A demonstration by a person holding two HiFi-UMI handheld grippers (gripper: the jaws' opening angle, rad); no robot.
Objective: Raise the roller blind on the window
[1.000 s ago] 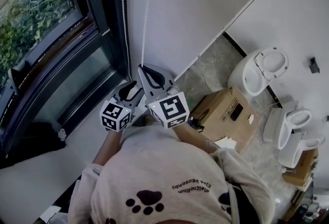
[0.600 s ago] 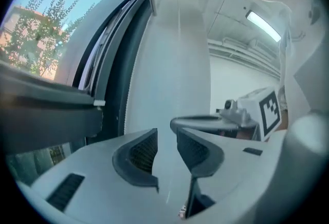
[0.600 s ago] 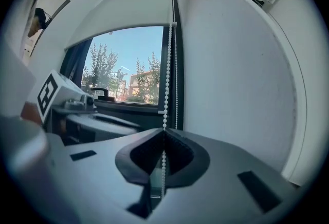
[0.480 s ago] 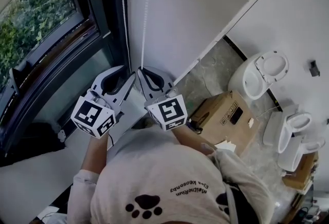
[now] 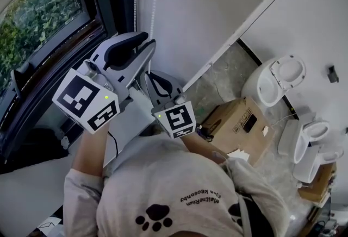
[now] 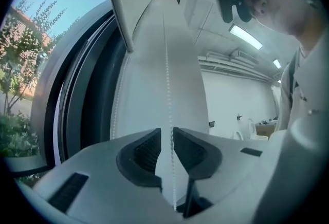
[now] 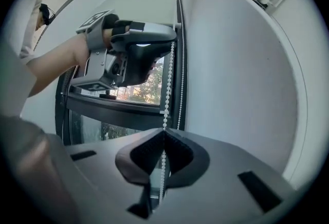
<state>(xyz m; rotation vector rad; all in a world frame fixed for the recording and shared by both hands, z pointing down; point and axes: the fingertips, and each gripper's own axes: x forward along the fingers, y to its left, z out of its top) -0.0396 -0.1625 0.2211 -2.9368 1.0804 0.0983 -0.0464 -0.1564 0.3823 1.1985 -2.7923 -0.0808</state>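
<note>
**Bead chain** (image 5: 154, 7): white, two strands, hanging down the white wall (image 5: 217, 2) just beside the dark window frame (image 5: 103, 7).

**Right gripper** (image 7: 163, 141): lower on the chain, jaws clamped tight on one strand.

**Left gripper** (image 6: 166, 138): raised above the right one. Its jaws are closing with a strand running between them. A narrow gap shows on each side, and the pads are not pressing the chain.

**Floor, well apart from the chain:** toilet (image 5: 274, 75), cardboard box (image 5: 239, 119).
</note>
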